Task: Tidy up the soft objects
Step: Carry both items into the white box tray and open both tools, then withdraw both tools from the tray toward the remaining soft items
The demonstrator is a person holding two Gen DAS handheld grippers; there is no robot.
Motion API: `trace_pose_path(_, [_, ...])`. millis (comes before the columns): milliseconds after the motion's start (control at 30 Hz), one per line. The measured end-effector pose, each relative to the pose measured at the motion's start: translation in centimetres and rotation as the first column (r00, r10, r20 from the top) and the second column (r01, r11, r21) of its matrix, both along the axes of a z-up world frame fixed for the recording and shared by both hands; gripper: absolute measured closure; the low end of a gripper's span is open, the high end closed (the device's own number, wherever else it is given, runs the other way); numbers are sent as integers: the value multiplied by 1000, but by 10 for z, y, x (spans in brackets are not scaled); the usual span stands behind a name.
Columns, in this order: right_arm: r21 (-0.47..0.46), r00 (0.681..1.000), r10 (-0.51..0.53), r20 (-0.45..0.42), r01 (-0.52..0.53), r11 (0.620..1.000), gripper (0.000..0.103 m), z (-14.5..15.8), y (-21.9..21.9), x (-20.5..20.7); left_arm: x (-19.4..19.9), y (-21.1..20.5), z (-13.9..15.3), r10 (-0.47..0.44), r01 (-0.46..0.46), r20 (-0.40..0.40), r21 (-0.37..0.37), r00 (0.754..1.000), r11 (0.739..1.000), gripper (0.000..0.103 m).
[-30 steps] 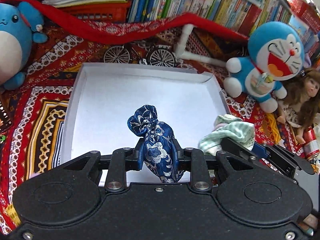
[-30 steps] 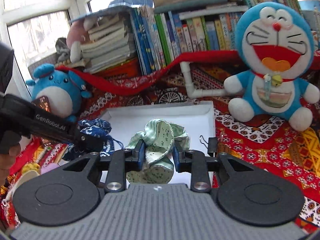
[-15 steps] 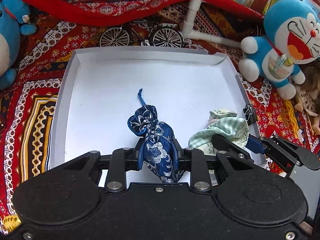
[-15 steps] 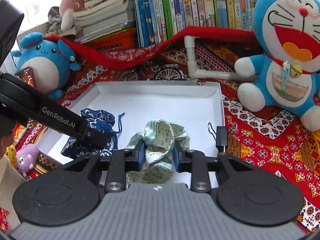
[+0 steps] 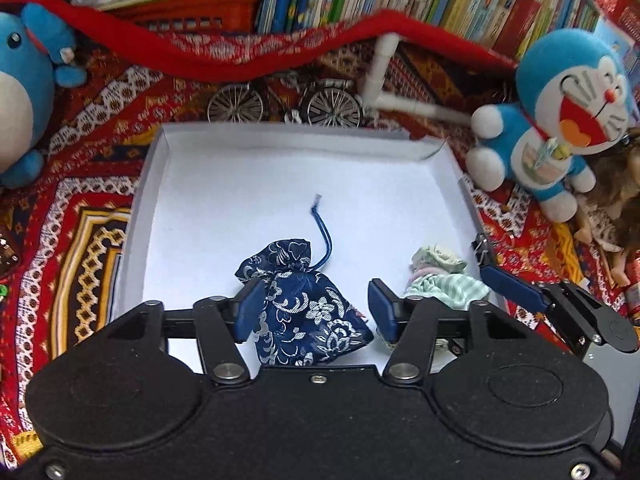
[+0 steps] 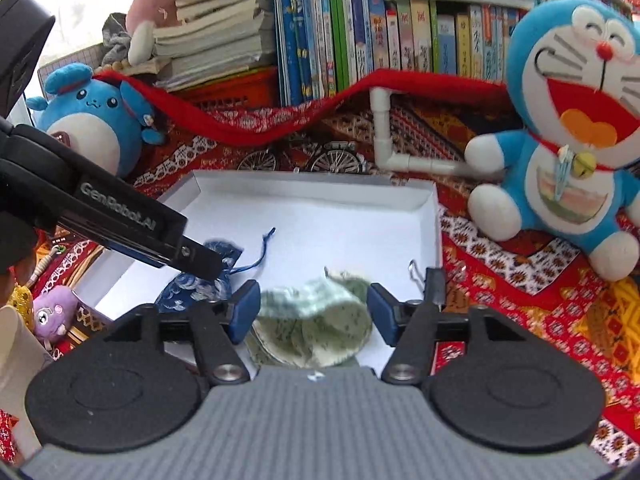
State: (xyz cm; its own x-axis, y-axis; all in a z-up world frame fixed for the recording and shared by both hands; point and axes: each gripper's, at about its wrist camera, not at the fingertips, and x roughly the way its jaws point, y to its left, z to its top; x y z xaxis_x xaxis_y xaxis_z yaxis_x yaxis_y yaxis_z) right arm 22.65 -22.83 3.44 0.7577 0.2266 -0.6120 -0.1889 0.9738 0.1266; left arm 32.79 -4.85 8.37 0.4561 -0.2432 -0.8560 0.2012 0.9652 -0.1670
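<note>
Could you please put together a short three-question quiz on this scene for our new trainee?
1. True or false: the blue pouch lies inside the white box.
2. Which thing sits between the fingers of the right gripper? A) a doll B) the green pouch C) a book
3. Fill in: the jaws of the left gripper are ____, with the blue pouch between them.

Key
1. True.
2. B.
3. Opening; the right-hand pad stands clear of the pouch.
</note>
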Motion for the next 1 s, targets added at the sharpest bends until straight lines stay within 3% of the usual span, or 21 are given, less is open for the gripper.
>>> trace_pose_path(300, [37,995,-5,101,1,999,18,32,-17,-35,-47,10,32,-67,68,117,-6,991,998,31])
trace_pose_path(600, [40,981,25,192,-34,999,15,54,-19,-77,-99,15,53,-113,113,233,14,966,994,26])
trace_pose_path(1000, [-28,956,84,280,-79,996,5,65,-15,-124,-155,29,57,-150,146,318,37,936,989,23])
